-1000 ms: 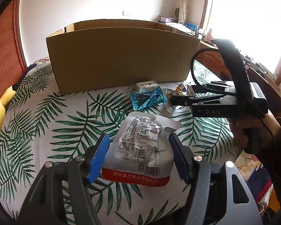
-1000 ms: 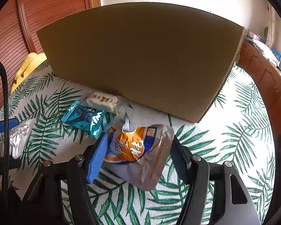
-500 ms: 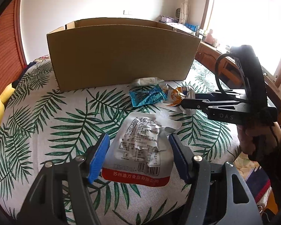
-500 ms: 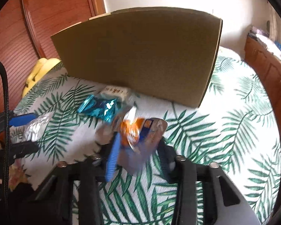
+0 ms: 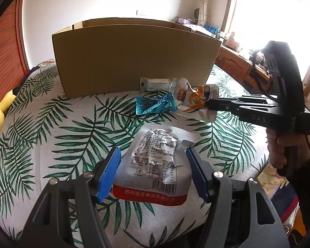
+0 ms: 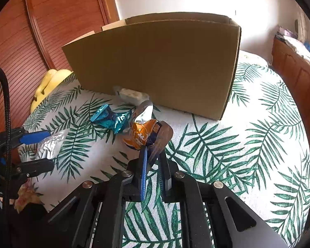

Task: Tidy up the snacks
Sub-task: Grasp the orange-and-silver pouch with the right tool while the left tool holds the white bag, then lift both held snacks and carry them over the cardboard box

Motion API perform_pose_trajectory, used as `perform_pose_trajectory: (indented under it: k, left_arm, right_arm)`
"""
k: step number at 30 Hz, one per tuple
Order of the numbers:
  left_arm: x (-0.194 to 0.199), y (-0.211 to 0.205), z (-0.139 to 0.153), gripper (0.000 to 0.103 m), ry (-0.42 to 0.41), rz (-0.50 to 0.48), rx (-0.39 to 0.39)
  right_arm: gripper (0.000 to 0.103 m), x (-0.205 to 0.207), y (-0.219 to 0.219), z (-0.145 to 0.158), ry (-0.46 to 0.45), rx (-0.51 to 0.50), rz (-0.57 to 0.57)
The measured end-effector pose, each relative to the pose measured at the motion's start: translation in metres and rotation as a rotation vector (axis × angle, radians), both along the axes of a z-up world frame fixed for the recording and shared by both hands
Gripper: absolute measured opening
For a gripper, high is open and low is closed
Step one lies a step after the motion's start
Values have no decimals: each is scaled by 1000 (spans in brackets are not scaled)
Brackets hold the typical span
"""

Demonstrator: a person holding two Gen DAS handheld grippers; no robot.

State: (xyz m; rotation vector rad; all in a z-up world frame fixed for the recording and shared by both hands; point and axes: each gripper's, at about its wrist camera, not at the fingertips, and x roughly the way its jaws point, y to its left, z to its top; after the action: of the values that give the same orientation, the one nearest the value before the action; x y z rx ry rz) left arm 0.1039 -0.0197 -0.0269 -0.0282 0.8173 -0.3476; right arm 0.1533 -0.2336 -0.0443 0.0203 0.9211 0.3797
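Right tongs [image 6: 153,155] angled down, just closed, pinching orange pouch [image 6: 142,134].

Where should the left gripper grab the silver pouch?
Across its middle, from above: the silver pouch lies flat between the open left gripper's fingers, long axis along them. Its crumpled upper half gives the fingers something to pinch; the flat red bottom edge doesn't.

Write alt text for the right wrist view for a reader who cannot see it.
The right gripper, jaws just closed, pinches an orange snack pouch above a palm-leaf patterned cloth. Beyond stands an open cardboard box, with a blue wrapper and a white packet before it. At left, the open left gripper straddles a silver pouch.
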Motion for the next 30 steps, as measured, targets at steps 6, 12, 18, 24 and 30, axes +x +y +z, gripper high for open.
perform_pose_trajectory:
  k: [6, 12, 18, 24, 30]
  left_arm:
    - [-1, 0, 3, 65, -11, 2, -2]
    - [-4, -1, 5, 65, -18, 2, -3]
    - [-3, -1, 6, 65, -22, 5, -4]
    - [-4, -2, 10, 65, -31, -1, -4]
    - [-5, -3, 21, 65, -55, -1, -2]
  right_arm:
    - [1, -17, 2, 13, -56, -35, -2]
    - [0, -35, 3, 17, -82, -49, -6]
    - [0, -54, 8, 19, -123, -80, -15]
    - [0, -66, 8, 21, -146, -92, -26]
    - [0, -76, 8, 31, -178, -89, -31]
